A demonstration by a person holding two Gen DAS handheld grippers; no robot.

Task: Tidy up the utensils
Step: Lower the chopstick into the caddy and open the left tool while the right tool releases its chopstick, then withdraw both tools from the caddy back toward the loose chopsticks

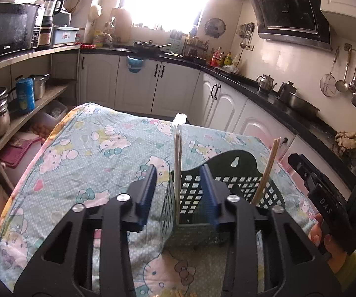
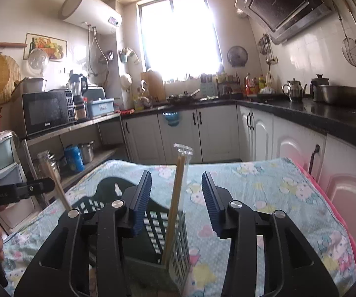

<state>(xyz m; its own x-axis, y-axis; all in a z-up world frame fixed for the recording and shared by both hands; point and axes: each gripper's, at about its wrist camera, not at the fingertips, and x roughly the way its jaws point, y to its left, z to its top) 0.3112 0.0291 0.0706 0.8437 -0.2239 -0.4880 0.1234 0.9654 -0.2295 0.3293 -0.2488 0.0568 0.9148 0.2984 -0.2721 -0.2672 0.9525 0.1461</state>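
Here both tongs point(image 1: 179, 193) point(image 2: 176, 203) stand apart around wrapped chopsticks point(image 1: 178, 163) upright in a dark slotted basket point(image 1: 230, 163).

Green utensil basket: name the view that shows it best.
The left wrist view: the green utensil basket shows its arched back, hanging hole and both lattice walls. The right wrist view has gripper arms covering much of it.

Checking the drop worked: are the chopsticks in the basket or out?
In. Both chopstick pairs stand with lower ends inside the basket; nothing grips them.
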